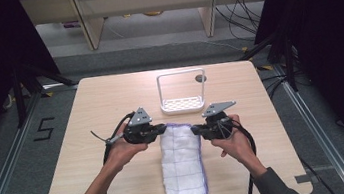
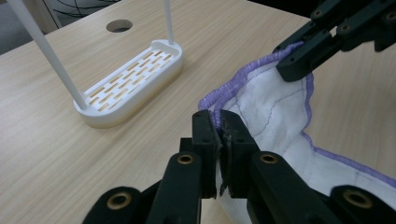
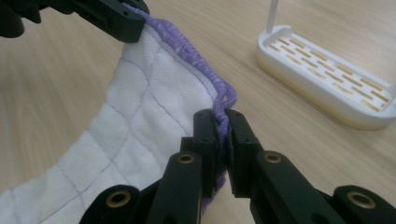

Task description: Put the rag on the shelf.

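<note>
— Cloth (image 1: 183, 163) position?
— On the table (image 1: 105, 101), far end lifted, near the white rack (image 1: 183, 104).
— Grippers?
— Left gripper (image 2: 219, 122) and right gripper (image 3: 221, 122) each clenched on a purple-edged far corner.

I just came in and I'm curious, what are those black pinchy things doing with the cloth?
A person holds a hand-held gripper in each hand. The left hand-held gripper and the right hand-held gripper each pinch a far corner of the white cloth by its purple edge. That end is lifted, and the rest lies on the table, near a white rack.
</note>
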A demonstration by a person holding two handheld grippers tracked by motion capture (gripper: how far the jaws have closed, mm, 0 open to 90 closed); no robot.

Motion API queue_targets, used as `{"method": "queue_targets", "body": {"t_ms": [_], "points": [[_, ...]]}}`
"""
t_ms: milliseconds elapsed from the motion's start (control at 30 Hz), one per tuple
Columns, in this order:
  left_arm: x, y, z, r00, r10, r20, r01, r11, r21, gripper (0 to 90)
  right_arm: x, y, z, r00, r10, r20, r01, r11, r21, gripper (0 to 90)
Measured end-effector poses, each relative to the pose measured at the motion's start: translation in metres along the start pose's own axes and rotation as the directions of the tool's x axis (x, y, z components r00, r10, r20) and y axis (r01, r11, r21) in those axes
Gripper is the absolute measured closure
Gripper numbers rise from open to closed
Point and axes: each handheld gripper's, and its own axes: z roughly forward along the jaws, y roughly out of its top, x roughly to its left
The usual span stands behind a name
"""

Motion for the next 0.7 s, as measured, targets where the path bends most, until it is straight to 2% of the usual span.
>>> {"method": "queue_targets", "body": {"t_ms": [67, 100, 167, 300, 333, 367, 433, 500, 533, 600, 633, 700], "points": [[-0.004, 0.006, -0.008, 0.9998, -0.01, 0.019, 0.011, 0.9999, -0.013, 84.9, 0.004, 0.003, -0.008, 0.9997, -0.022, -0.011, 0.022, 1.0, -0.012, 84.4], [-0.004, 0.006, -0.008, 0.9998, -0.01, 0.019, 0.011, 0.9999, -0.013, 84.9, 0.006, 0.005, -0.012, 0.9998, -0.015, -0.008, 0.015, 1.0, -0.019, 84.4], [-0.007, 0.017, -0.02, 0.9996, 0.017, 0.023, -0.017, 0.9995, -0.027, 85.0, 0.008, 0.009, -0.019, 0.9992, -0.035, -0.017, 0.035, 0.999, -0.042, 84.4], [-0.011, 0.028, -0.032, 0.999, 0.021, 0.04, -0.02, 0.9992, -0.035, 84.9, 0.01, 0.017, -0.031, 0.9987, -0.044, -0.025, 0.042, 0.997, -0.066, 84.5], [-0.013, 0.034, -0.037, 0.9986, 0.035, 0.041, -0.034, 0.9991, -0.025, 84.9, 0.012, 0.02, -0.035, 0.9989, -0.042, -0.023, 0.04, 0.996, -0.075, 84.5], [-0.014, 0.043, -0.044, 0.9977, 0.052, 0.043, -0.051, 0.9984, -0.025, 84.9, 0.014, 0.028, -0.045, 0.9972, -0.069, -0.03, 0.066, 0.994, -0.092, 84.5], [-0.015, 0.048, -0.048, 0.9977, 0.048, 0.047, -0.047, 0.9985, -0.028, 84.8, 0.016, 0.031, -0.049, 0.998, -0.057, -0.026, 0.054, 0.994, -0.096, 84.5], [-0.016, 0.065, -0.059, 0.9973, 0.067, 0.03, -0.066, 0.9974, -0.031, 84.8, 0.016, 0.046, -0.064, 0.9954, -0.094, -0.021, 0.091, 0.989, -0.115, 84.6], [-0.016, 0.071, -0.063, 0.9971, 0.074, 0.02, -0.073, 0.9968, -0.031, 84.9, 0.017, 0.051, -0.068, 0.9947, -0.097, -0.032, 0.093, 0.988, -0.122, 84.7], [-0.015, 0.083, -0.068, 0.9959, 0.09, 0.01, -0.09, 0.9954, -0.031, 84.9, 0.017, 0.062, -0.078, 0.9942, -0.106, -0.015, 0.103, 0.986, -0.134, 84.7], [-0.014, 0.09, -0.071, 0.9956, 0.093, 0.007, -0.093, 0.9951, -0.034, 84.9, 0.018, 0.068, -0.082, 0.9955, -0.094, -0.009, 0.092, 0.987, -0.134, 84.7], [-0.012, 0.102, -0.074, 0.9951, 0.098, -0.007, -0.098, 0.9943, -0.04, 85.0, 0.014, 0.08, -0.09, 0.992, -0.126, 0.009, 0.126, 0.982, -0.145, 84.7]]}}
